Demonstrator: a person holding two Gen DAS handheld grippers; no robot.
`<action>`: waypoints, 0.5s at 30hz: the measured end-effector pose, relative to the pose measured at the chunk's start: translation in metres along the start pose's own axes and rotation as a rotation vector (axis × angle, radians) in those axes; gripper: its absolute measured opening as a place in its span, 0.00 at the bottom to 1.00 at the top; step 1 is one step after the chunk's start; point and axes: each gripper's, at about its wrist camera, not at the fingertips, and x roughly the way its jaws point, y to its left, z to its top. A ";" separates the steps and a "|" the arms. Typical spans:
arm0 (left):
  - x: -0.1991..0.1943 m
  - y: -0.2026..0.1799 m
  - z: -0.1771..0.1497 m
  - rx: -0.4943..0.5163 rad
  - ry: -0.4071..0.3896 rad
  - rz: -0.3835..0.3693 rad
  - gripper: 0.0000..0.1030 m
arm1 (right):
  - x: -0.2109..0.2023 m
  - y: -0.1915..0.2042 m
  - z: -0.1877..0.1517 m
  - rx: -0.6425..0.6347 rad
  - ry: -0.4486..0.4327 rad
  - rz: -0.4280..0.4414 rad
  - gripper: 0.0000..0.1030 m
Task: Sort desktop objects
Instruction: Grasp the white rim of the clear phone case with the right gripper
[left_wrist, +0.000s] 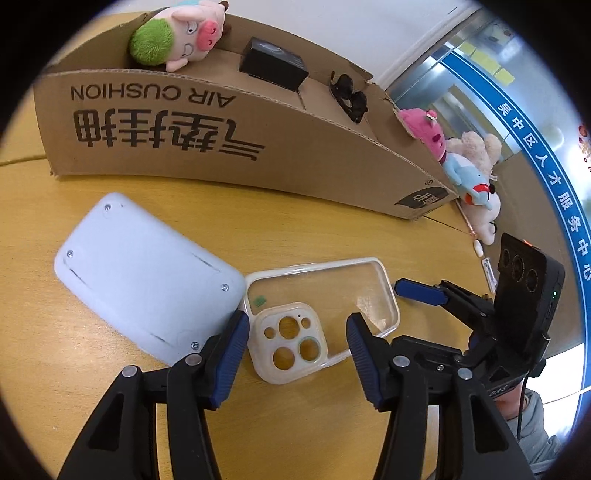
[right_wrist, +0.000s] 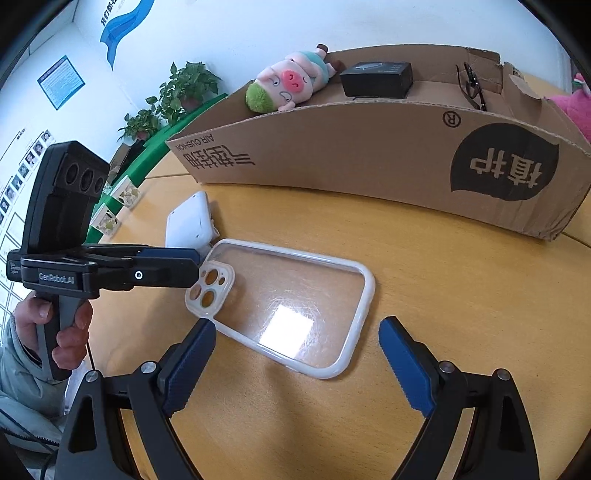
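Nearest the left wrist lens, the left gripper (left_wrist: 295, 354) hangs with its jaws parted around the camera-cutout end of the clear phone case (left_wrist: 317, 314); the pads do not visibly press on it, so it reads as released, though the fisheye makes contact at the left pad hard to rule out. The case lies flat on the wooden table (left_wrist: 110, 369), its long axis running from the left gripper away toward the right one. To its left, just beside it, sits a white device (left_wrist: 144, 273), face down with screws showing. Beyond stands the cardboard box (left_wrist: 221, 147), holding a plush pig (left_wrist: 177, 37), a black box (left_wrist: 273, 68) and sunglasses (left_wrist: 349, 98) in separate sections.

In the right wrist view, the right gripper (right_wrist: 297, 354) is spread wide over the case's plain end, gripping nothing. Both hands are near, the left closer to a hold. The box's floor and dividers are mostly hidden.
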 end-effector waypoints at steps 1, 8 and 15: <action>0.003 0.001 0.001 0.003 0.015 0.005 0.53 | 0.001 0.000 0.001 0.000 0.003 0.004 0.88; 0.012 0.006 0.006 -0.017 0.020 0.008 0.58 | 0.010 0.004 0.005 -0.016 0.020 0.008 0.90; -0.007 -0.004 0.005 0.047 -0.062 -0.030 0.58 | -0.008 0.010 0.001 -0.022 -0.054 0.022 0.90</action>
